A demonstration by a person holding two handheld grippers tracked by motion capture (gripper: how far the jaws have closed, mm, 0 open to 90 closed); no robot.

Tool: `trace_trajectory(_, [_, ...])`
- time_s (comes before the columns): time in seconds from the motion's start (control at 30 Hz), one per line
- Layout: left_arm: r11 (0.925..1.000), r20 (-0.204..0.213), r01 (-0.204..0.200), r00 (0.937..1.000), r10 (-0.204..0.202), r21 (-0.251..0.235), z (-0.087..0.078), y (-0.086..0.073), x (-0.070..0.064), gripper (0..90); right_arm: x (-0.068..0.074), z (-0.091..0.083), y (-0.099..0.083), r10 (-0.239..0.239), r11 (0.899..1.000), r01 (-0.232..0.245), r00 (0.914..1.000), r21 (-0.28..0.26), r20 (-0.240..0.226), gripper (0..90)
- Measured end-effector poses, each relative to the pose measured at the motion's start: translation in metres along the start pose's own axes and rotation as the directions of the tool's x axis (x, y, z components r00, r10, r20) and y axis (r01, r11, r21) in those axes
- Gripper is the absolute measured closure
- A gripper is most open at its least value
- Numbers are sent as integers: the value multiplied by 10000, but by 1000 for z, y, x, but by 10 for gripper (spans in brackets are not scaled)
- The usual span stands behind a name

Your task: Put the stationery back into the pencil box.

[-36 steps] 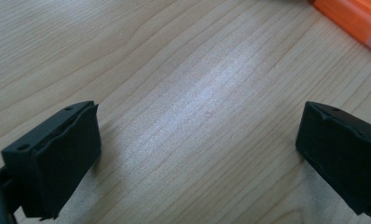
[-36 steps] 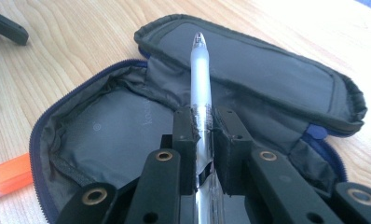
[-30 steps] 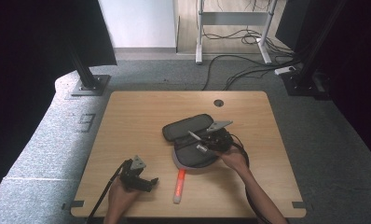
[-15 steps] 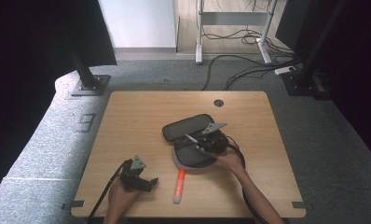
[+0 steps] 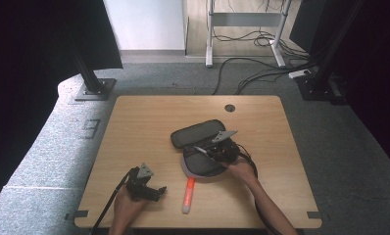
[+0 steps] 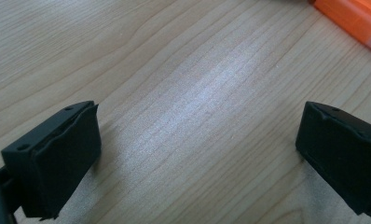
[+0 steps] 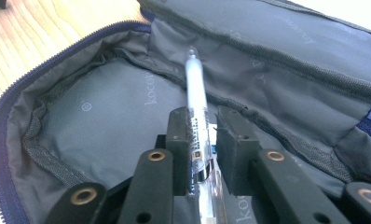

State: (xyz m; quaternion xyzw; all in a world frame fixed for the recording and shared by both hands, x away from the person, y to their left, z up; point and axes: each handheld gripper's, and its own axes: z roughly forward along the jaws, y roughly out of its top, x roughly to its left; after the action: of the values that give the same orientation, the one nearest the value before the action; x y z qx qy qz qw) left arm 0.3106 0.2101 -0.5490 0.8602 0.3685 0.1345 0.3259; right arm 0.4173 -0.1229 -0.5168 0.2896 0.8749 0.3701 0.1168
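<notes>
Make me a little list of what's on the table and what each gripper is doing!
table: wooden table
case: grey pencil case, unzipped and lying open
pen: clear pen, over the open case
right gripper: right gripper, jaws closed on the pen
left gripper: left gripper, jaws wide apart, nothing between them, over bare wood
marker: orange marker, lying on the table between the two hands

my right gripper (image 7: 203, 140) low centre, jaws closed on clear pen (image 7: 196, 88) | pen points up-frame over open grey pencil case (image 7: 104, 116) | blue zipper (image 7: 6, 116) left edge | wood table (image 7: 30, 32) upper left
</notes>
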Motion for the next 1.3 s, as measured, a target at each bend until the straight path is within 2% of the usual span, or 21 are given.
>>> trace_trajectory(0.13, [10000, -11, -3, 10000, 3, 1, 0, 0, 0, 0, -1, -1, -1, 16, 10000, -16, 10000, -8, 75, 672])
trace_trajectory(0.4, [10000, 0, 0, 10000, 0, -2, 0, 0, 0, 0, -4, -11, -1, 306, 9993, -303, 9995, -240, 121, 511])
trace_trajectory(0.67, [10000, -12, -4, 10000, 4, 1, 0, 0, 0, 0, -2, -20, 1, 233, 9994, -227, 9995, -268, 221, 380])
trace_trajectory(0.9, [10000, 4, -1, 10000, 1, -2, 0, 0, 0, 0, 1, -30, 2, -79, 9998, 85, 9994, -178, 327, 333])
trace_trajectory(1.3, [10000, 0, -4, 10000, 4, -2, 0, 0, 0, 0, -3, -53, -8, 383, 9971, -343, 9975, -679, 594, 274])
